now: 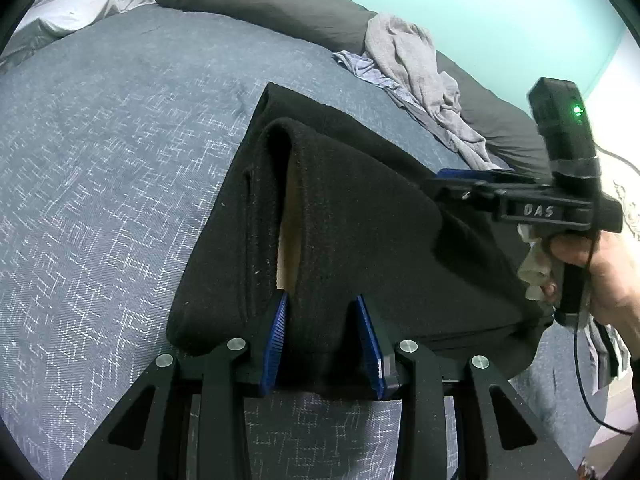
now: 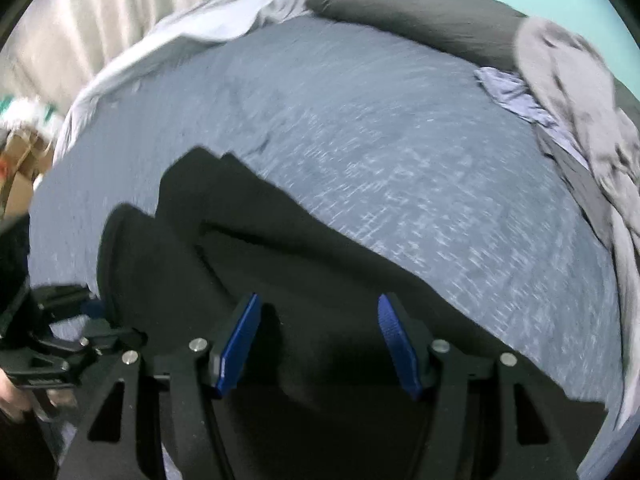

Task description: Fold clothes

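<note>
One black garment (image 1: 360, 216) lies part-folded on my grey patterned bedspread (image 1: 120, 160), its long axis running away from me toward the dark pillow (image 1: 260, 4). My left gripper (image 1: 322, 336) pinches a thick bunch of its near edge between the blue pads (image 1: 276, 340), so that hand is the one already on the cloth. My right gripper (image 2: 320, 344) hovers over the same garment's right side, fingers spread wide with nothing pressed between them, the dark fabric lying just under and ahead of them. I judge the next fold depends on that right hand getting an edge. Crumpled grey clothes (image 1: 420, 80) wait well apart, up by the pillow
</note>
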The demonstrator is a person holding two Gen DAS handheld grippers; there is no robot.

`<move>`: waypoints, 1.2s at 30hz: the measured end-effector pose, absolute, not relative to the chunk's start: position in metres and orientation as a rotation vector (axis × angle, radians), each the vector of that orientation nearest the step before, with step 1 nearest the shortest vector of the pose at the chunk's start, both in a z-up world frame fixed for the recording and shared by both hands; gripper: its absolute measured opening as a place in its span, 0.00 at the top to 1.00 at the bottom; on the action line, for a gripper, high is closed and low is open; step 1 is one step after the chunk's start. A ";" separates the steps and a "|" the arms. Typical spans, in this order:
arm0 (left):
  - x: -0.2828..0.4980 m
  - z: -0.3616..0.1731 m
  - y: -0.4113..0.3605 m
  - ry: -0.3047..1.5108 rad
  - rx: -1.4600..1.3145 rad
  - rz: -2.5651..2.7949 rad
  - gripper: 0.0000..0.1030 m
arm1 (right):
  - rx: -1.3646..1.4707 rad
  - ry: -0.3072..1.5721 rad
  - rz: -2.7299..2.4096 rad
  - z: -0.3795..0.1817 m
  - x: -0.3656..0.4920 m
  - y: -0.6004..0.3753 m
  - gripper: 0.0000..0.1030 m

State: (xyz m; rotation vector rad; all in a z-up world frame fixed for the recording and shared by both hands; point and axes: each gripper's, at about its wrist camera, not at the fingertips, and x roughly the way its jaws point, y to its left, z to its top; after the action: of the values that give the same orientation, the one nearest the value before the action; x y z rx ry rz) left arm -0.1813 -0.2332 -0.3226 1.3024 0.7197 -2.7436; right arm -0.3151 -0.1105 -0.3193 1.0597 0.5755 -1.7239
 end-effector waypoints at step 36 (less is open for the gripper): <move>-0.186 -0.317 -0.236 0.738 1.285 -2.723 0.63 | 1.112 0.129 -1.971 -0.287 -0.302 0.031 0.92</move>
State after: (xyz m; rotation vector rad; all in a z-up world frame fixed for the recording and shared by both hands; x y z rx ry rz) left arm -0.1857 -0.2357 -0.3168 1.2850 0.7380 -2.7233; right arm -0.3023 0.0312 -0.2871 1.1124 0.1294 -1.9707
